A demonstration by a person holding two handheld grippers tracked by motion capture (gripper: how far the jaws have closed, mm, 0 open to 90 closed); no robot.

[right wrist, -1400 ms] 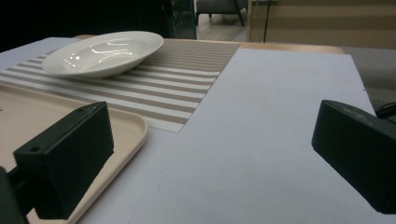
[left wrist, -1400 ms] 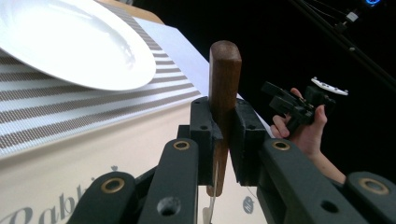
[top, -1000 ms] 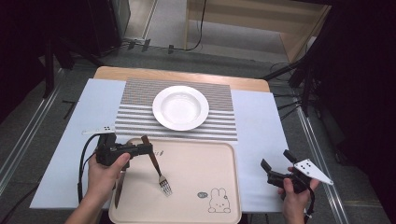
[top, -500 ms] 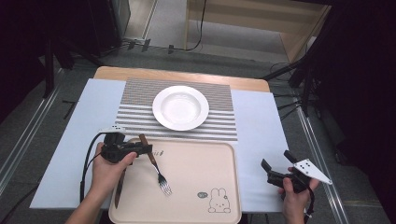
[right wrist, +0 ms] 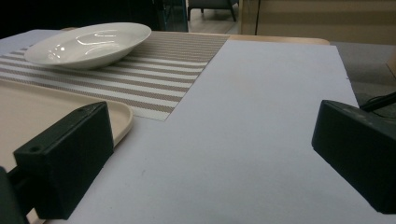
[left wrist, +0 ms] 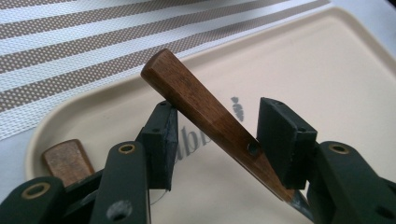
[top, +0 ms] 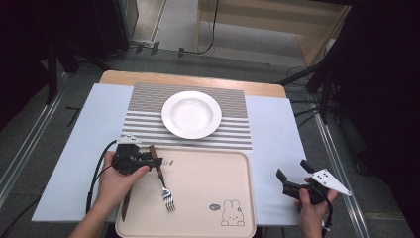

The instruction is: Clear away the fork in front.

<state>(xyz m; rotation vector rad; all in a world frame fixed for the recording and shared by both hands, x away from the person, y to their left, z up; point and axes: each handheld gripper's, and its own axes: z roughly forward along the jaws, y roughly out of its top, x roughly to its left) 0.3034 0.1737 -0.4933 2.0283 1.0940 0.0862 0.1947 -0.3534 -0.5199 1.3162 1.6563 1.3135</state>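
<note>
Loosening around the fork (left wrist: 212,116) near the tray's (top: 208,163) left rim, the left gripper (left wrist: 219,140) has just been opening; right gripper (right wrist: 210,158) released.

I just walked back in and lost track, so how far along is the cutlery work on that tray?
Done: the fork lies on the tray, with a knife at its left edge. In hand: the left gripper has just been opening, its pads apart around the fork's wooden handle. Left: probably drawing that gripper away. The right gripper waits open, empty, and the plate is bare.
</note>
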